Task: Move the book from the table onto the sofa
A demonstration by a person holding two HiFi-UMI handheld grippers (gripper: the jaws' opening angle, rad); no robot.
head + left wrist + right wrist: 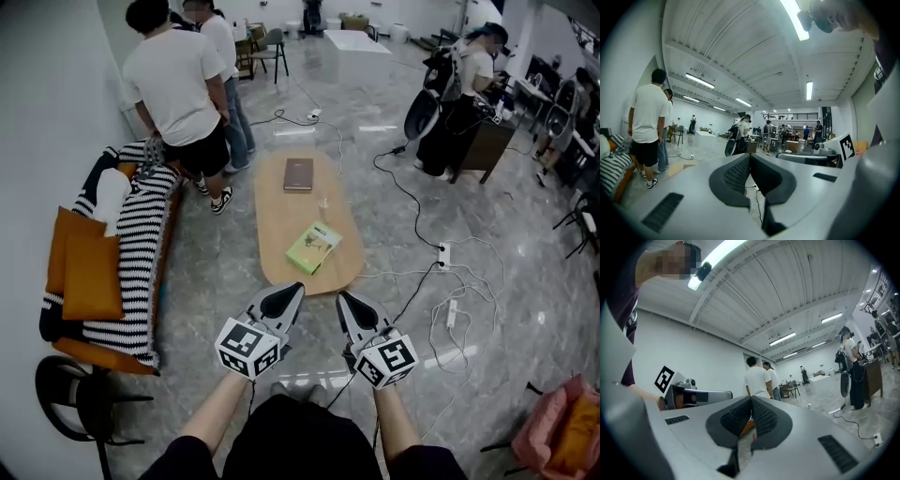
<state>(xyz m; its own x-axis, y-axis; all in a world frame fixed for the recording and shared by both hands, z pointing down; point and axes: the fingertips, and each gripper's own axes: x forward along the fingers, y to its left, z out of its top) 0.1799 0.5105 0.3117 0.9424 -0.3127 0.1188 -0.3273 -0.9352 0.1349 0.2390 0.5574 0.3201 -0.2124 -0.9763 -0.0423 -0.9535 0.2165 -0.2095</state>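
Note:
In the head view a brown book (298, 174) lies at the far end of the oval wooden table (281, 216), and a green book (314, 247) lies near its close end. The sofa (112, 272), with a striped blanket and orange cushions (84, 262), stands along the left wall. My left gripper (296, 290) and right gripper (342, 299) hover side by side just short of the table's near edge, both shut and empty. The left gripper (750, 157) and right gripper (751, 401) views show the jaws pressed together with nothing between them, pointing level across the room.
Two people (178, 84) stand at the sofa's far end. Cables and a power strip (443, 254) lie on the floor right of the table. A black chair (80, 403) stands at lower left. Another person (469, 84) stands at a desk at the back right.

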